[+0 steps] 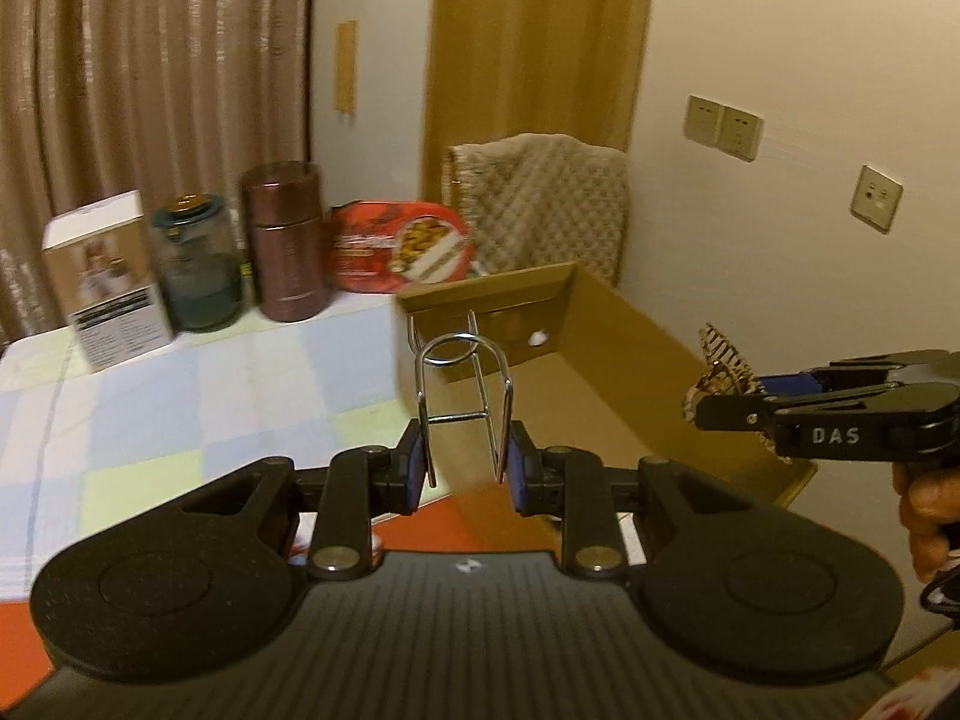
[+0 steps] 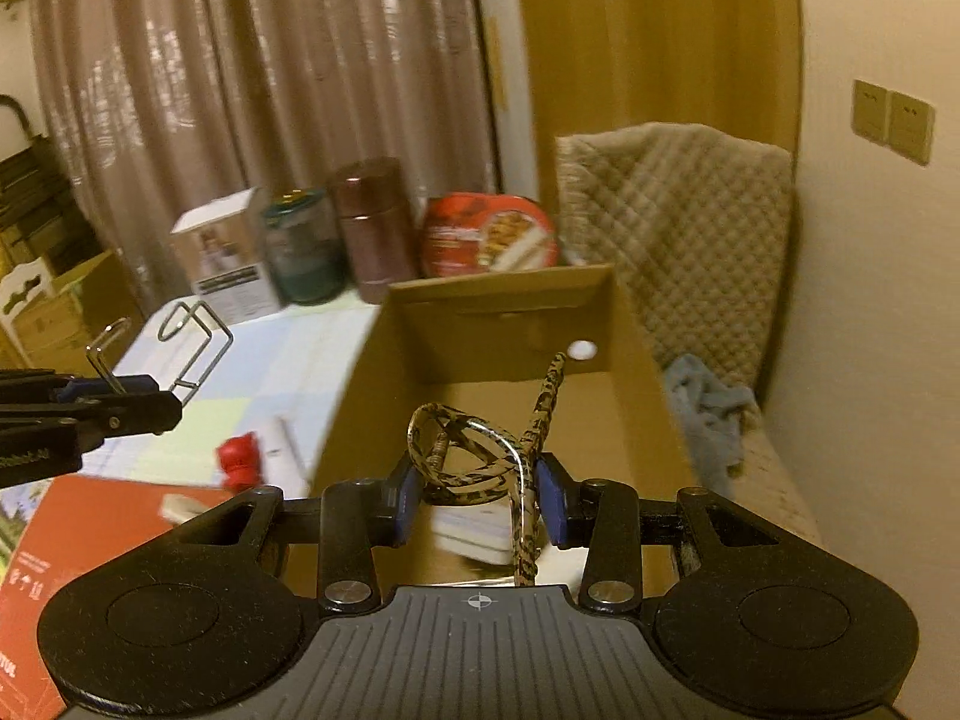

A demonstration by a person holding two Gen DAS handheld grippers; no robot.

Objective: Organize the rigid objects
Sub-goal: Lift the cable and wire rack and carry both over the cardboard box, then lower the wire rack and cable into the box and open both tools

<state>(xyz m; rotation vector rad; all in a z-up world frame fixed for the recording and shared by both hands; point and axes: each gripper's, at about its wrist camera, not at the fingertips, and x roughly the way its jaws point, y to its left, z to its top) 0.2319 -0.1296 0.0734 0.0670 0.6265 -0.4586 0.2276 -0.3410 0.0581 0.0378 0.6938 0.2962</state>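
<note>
Curtained room, warm light; checked cloth on the surface (image 1: 198,384), with an open cardboard box (image 2: 606,312) at its right end beside a chair under a quilted throw (image 2: 678,228).

Back row along the curtain: white carton (image 1: 105,276), green glass jar (image 1: 195,264), brown metal canister (image 1: 288,240), red biscuit tin (image 1: 399,246) leaning upright. Near edge: a red book or box lid (image 2: 90,540), a small red item (image 2: 240,459), too blurred to name.

Left gripper (image 1: 465,462): fingers closed part-way onto a bent chrome wire rack (image 1: 465,378), pinching its two side wires; the rack is held in the air at the box's near corner.

Right gripper (image 2: 480,492): fingers closed part-way around a leopard-print hoop item (image 2: 462,450), apparently a hair band or glasses frame, one arm sticking up, held over the open box.

Box contents: a pale flat object under the right fingers, otherwise bare floor.

Risks, as judged:
- Wire rack gripped on thin round wire, so it could pivot or slip from the pads during travel.
- Rack's loop could catch the box wall, tipping or shifting the light box.
- Hoop item held by a curved edge; it could spring out and land outside the box.
- Both grippers near the same opening could collide.
</note>
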